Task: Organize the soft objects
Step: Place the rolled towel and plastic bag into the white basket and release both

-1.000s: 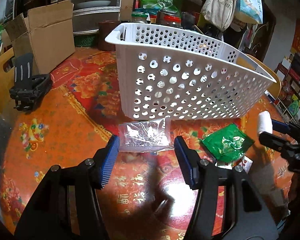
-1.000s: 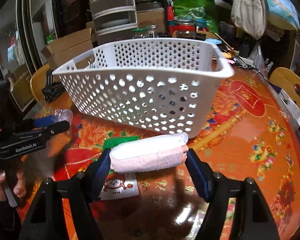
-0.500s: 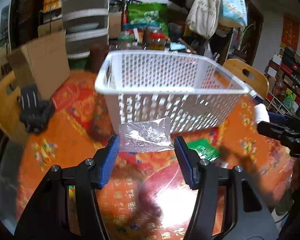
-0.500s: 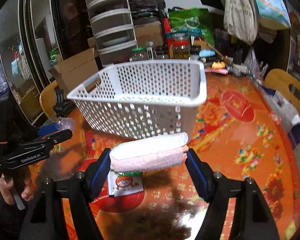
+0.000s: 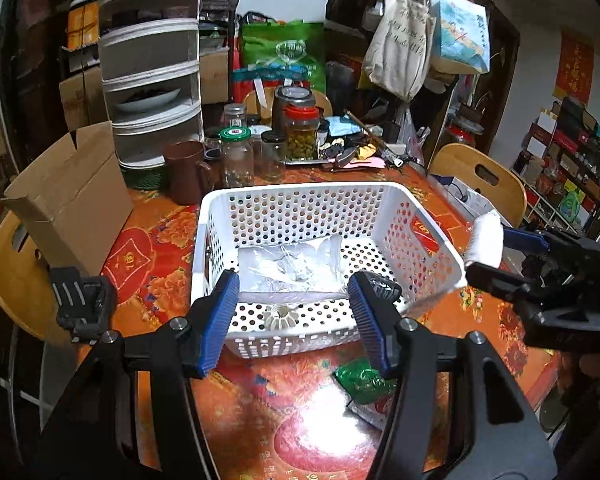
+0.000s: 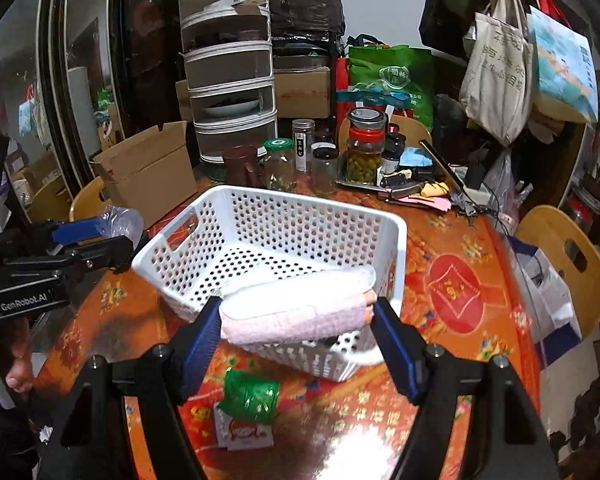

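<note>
Holding a crinkly clear plastic bag [image 5: 292, 276], the left claw [image 5: 294, 316] pinches it by its two side edges above the white perforated plastic basket [image 5: 420, 236]. Right claw [image 6: 298, 320] clamps a rolled pink-and-white towel [image 6: 296, 304] endwise, over the basket's near corner. Judgement: both items light, limp, compressible; bag slippery, so an edge pinch may creep. Green foil packet [image 6: 252, 396] lies on the red patterned tabletop [image 6: 452, 304] just in front of the basket. Basket interior looks roomy; rim is the only edge to clear.
</note>
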A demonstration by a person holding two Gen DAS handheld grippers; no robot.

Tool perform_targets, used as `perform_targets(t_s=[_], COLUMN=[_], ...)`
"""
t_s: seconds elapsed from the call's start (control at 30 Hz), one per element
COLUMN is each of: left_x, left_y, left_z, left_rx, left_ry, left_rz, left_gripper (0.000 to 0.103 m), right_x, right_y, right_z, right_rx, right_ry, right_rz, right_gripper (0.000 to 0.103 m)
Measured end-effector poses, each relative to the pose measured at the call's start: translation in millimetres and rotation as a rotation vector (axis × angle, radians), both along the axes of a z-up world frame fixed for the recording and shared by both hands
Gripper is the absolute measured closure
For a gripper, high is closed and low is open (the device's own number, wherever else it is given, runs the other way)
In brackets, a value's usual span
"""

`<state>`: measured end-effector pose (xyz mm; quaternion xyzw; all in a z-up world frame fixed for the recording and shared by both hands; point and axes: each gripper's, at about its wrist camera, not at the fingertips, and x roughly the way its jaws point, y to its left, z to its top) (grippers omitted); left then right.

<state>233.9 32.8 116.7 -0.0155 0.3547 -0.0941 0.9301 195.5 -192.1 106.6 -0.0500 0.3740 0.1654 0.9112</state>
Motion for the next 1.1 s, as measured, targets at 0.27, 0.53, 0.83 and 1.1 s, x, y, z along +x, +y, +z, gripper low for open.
perform_targets(t_s=[0.27, 0.53, 0.83, 1.1], left_x=[71, 136, 182, 191], left_y=[-13, -19, -33, -38], left_z=[-23, -78, -126, -140], left_rx=[0.032, 0.091, 0.128, 0.132], left_ry=[0.135, 0.289, 0.416, 0.458], left_rz=[0.028, 0.059, 0.041, 0.044], left_gripper=[0.048, 0.048, 0.048, 0.048], right_x=[54, 105, 143, 150], right_y=[15, 20, 24, 40], right_z=[-24, -61, -100, -113], right_rx=[-0.036, -0.089, -0.147, -0.219], right_ry=[0.128, 0.218, 0.288, 0.321], right_rz=[-0.008, -0.059, -0.059, -0.014], right_gripper=[0.029, 0.029, 0.029, 0.028])
